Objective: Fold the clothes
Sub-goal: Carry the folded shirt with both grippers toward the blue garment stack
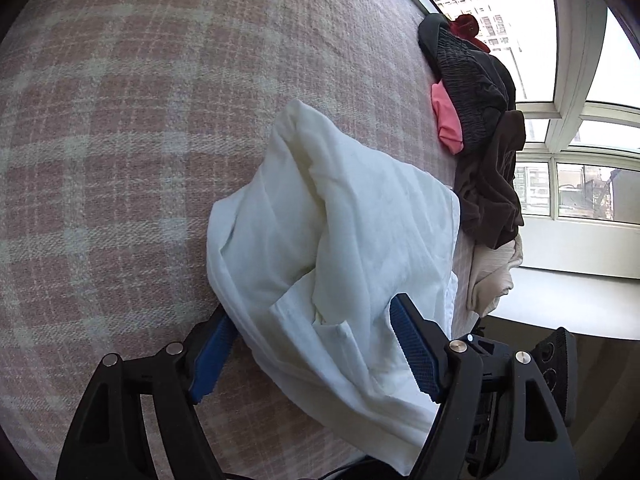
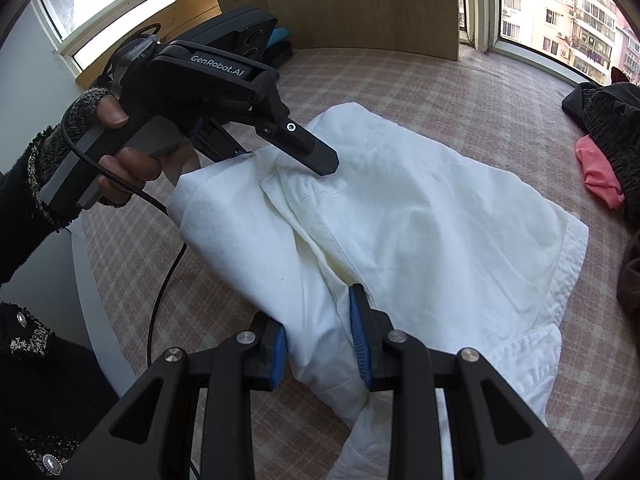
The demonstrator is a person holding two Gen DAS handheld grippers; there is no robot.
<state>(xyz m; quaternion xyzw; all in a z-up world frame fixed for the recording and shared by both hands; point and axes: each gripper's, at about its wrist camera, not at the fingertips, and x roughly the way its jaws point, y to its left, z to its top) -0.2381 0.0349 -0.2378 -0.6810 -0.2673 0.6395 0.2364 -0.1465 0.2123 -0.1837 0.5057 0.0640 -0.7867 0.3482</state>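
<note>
A crumpled white shirt (image 1: 340, 216) lies on a pink plaid bed cover (image 1: 120, 160), with its near part raised. My left gripper (image 1: 312, 350) is open, its blue pads wide apart on either side of a fold of the shirt. In the right wrist view the white shirt (image 2: 420, 208) spreads across the cover, and the left gripper (image 2: 286, 160) straddles the shirt's far edge, one finger above the cloth and one below. My right gripper (image 2: 320, 344) is shut on a bunched fold at the shirt's near edge.
A pile of dark, pink, brown and beige clothes (image 1: 472, 80) sits at the bed's edge by the window; the clothes (image 2: 612, 128) are at the right in the right wrist view. A person's hand (image 2: 120, 168) holds the left gripper, and its cable (image 2: 160, 292) trails down. A wooden panel (image 2: 360, 0) stands behind the bed.
</note>
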